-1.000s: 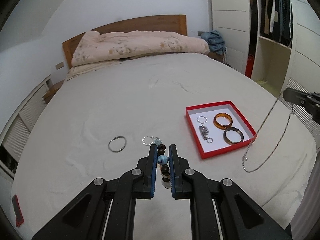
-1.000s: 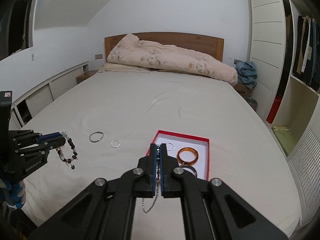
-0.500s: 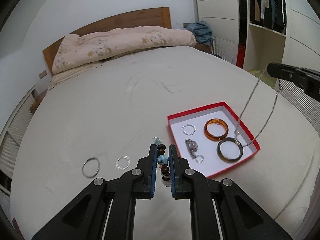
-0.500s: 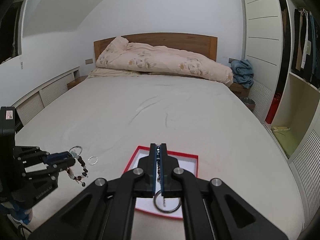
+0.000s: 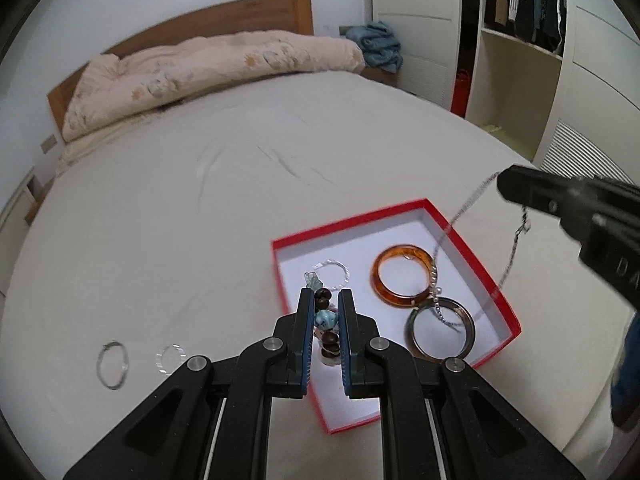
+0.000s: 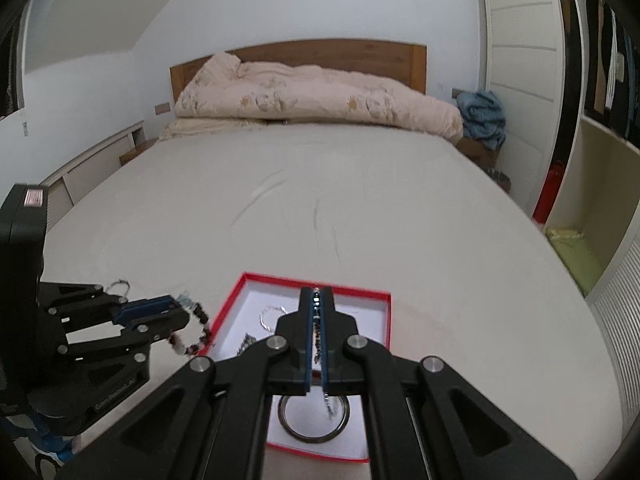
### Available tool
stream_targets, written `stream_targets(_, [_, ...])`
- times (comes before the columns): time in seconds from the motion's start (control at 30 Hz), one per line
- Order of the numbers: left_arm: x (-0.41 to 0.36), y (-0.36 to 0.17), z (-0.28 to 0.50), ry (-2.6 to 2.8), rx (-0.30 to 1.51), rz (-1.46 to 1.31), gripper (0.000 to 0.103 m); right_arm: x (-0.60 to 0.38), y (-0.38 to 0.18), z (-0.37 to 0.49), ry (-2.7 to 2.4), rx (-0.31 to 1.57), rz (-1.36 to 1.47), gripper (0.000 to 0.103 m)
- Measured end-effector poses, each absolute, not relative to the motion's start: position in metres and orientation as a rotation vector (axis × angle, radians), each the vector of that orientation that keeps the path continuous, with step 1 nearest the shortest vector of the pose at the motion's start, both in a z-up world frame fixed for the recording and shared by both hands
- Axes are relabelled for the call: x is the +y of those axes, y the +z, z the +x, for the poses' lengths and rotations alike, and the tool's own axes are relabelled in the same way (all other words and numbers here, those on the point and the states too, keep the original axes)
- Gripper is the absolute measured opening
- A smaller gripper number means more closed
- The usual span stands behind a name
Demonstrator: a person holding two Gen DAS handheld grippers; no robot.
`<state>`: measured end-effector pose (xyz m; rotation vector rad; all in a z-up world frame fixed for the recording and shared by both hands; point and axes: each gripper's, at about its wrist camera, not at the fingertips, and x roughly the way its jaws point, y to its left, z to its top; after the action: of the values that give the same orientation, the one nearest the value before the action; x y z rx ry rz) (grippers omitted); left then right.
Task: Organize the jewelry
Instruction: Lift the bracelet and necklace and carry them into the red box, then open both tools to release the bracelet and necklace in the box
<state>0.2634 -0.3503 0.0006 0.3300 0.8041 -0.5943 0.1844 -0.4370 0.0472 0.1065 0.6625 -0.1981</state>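
Left tongs (image 5: pixel 325 322), nearly closed, are pinching a beaded bracelet (image 5: pixel 326 320) over the red box (image 5: pixel 496 300) on the bed (image 5: pixel 240 200); right tongs (image 6: pixel 317 334), fully closed, are dangling a silver chain (image 5: pixel 472 208), light, limp and slippery, best gripped mid-strand

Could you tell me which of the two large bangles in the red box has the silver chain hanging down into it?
The dark bangle, nearest the camera: the chain from the right gripper ends inside it. The amber bangle lies behind.
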Motion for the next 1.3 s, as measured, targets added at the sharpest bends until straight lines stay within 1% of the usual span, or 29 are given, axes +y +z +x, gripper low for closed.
stream_targets(0.3, [-0.363, -0.057, 0.266, -0.606, 0.921, 0.366, 0.011, -0.446, -0.002, 0.184, -0.199, 0.757, 0.156, 0.002])
stream_targets(0.6, [-0.362, -0.083, 0.272, -0.595, 0.986, 0.367, 0.012, -0.447, -0.032, 0.182, -0.184, 0.843, 0.204, 0.004])
stream_targets(0.63, [-0.359, -0.084, 0.271, -0.596, 0.992, 0.360, 0.013, -0.447, -0.034, 0.182, -0.184, 0.848, 0.207, 0.004])
stream_targets(0.7, [-0.357, -0.085, 0.272, -0.595, 0.995, 0.353, 0.023, -0.447, -0.037, 0.181, -0.188, 0.862, 0.210, 0.004])
stream_targets(0.73, [-0.357, -0.084, 0.272, -0.589, 0.991, 0.356, 0.032, -0.447, -0.038, 0.180, -0.192, 0.868, 0.212, 0.004])
stream_targets(0.77, [-0.356, -0.083, 0.271, -0.584, 0.986, 0.358, 0.038, -0.447, -0.039, 0.178, -0.194, 0.870, 0.214, 0.004])
stream_targets(1.0, [-0.347, -0.063, 0.261, -0.576, 0.967, 0.356, 0.039, -0.450, -0.031, 0.163, -0.231, 0.874, 0.227, 0.005])
stream_targets(1.07, [-0.343, -0.055, 0.257, -0.572, 0.958, 0.353, 0.039, -0.450, -0.024, 0.157, -0.240, 0.870, 0.228, 0.006])
stream_targets(1.17, [-0.335, -0.039, 0.247, -0.568, 0.937, 0.342, 0.040, -0.446, -0.008, 0.143, -0.249, 0.852, 0.231, 0.014])
stream_targets(1.23, [-0.327, -0.024, 0.240, -0.567, 0.921, 0.326, 0.042, -0.442, 0.002, 0.134, -0.250, 0.838, 0.233, 0.026])
stream_targets(1.3, [-0.316, -0.009, 0.230, -0.564, 0.900, 0.315, 0.044, -0.434, 0.015, 0.123, -0.247, 0.821, 0.228, 0.030])
